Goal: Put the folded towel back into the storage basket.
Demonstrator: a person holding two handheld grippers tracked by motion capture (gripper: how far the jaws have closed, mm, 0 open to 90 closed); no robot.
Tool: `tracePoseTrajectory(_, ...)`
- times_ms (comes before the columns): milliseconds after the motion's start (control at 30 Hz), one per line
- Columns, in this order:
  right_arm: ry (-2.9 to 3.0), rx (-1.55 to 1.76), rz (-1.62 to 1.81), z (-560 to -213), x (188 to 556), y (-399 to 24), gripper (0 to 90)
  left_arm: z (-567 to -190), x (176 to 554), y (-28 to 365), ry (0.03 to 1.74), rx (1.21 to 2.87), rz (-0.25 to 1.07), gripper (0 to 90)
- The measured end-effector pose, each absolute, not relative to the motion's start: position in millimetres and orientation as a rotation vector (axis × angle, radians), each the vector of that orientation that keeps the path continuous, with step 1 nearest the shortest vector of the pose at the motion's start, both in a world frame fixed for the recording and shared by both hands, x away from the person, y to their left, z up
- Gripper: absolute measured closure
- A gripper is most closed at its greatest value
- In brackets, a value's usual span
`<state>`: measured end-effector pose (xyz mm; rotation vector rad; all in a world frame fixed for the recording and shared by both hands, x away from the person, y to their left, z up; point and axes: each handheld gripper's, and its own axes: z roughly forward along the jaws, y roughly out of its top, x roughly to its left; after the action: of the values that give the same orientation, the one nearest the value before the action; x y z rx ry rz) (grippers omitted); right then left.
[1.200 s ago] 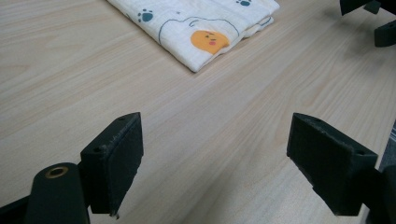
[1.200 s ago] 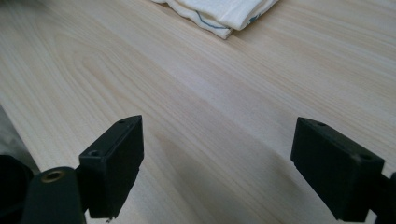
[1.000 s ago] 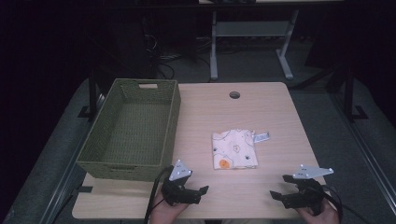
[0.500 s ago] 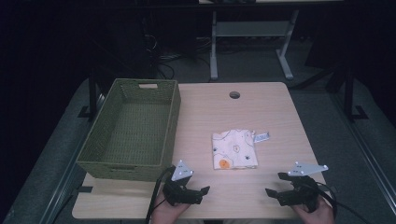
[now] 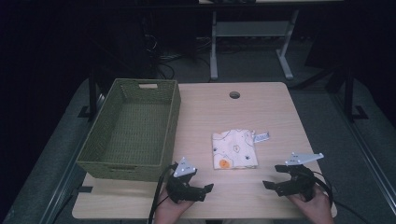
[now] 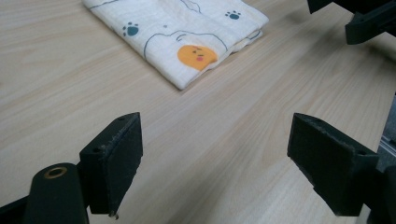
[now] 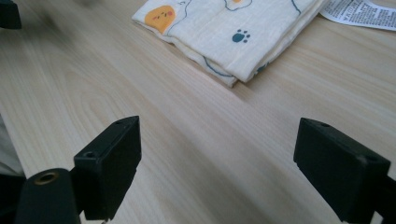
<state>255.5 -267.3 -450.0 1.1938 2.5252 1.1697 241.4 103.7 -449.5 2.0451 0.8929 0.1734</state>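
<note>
While both tools hover low, the scene reads so:
Cloth: folded cloth (image 5: 234, 149) lies flat on the table (image 5: 280, 107), right of the green basket (image 5: 130, 130).
Left gripper (image 5: 198, 191): jaws spread wide, empty, near the cloth's front-left.
Right gripper (image 5: 275, 179): jaws wide apart, empty, front-right of it.
Advice: likely best to pinch a folded edge squarely, lifting every layer together.

Left gripper (image 5: 205, 189) – fingers spread wide, right gripper (image 5: 274, 177) – likewise, both low

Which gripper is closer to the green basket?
The left. The left gripper sits just beside the green basket's near corner. The right gripper is far across the table, past the folded cloth.
</note>
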Motion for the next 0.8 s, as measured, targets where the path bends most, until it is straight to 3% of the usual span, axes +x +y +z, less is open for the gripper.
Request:
tracePoseTrajectory(500, 2.562, 1.17, 1.147, -436, 285, -253, 15.0, -443, 260, 97, 0.918, 2.057, 0.15, 18.5)
tracePoseTrajectory(800, 2.597, 1.167, 1.158, -426, 305, -248, 15.1, -434, 269, 85, 0.907, 2.078, 0.15, 23.6)
